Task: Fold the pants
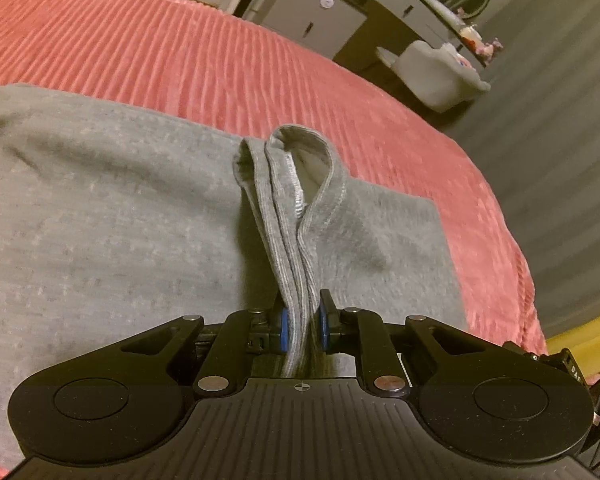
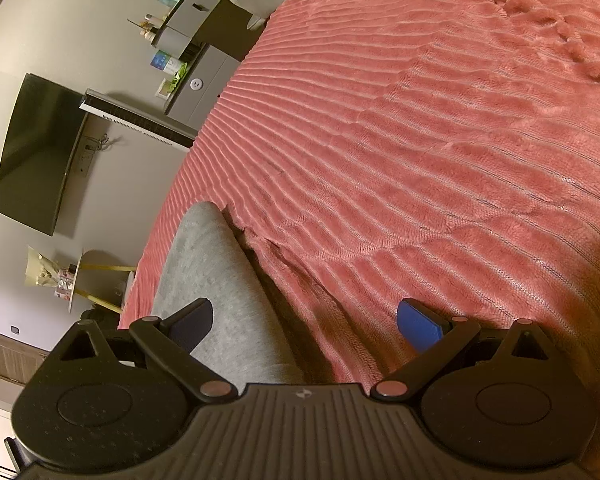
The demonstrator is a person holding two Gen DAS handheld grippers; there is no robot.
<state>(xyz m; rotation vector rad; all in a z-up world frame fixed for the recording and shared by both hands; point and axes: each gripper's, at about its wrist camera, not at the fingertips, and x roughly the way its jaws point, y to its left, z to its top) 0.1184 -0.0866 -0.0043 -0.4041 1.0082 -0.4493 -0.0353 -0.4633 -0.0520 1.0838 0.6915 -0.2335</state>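
Grey pants (image 1: 100, 208) lie spread over the pink ribbed bedspread (image 1: 180, 52). My left gripper (image 1: 303, 326) is shut on a bunched hem or band of the pants (image 1: 296, 200), which rises in a looped fold between the blue pads. In the right wrist view another part of the grey pants (image 2: 220, 280) lies at the lower left of the bedspread (image 2: 420, 140). My right gripper (image 2: 304, 328) stands open above it, one pad (image 2: 192, 324) over the grey cloth, the other blue pad (image 2: 418, 326) over the pink cover, nothing pinched.
The bed's edge runs along the right in the left wrist view, with grey floor (image 1: 560, 160) beyond. A grey cabinet (image 1: 316, 12), a cluttered shelf and a pale chair (image 1: 440, 76) stand past it. A dark TV (image 2: 36, 152) hangs on the wall.
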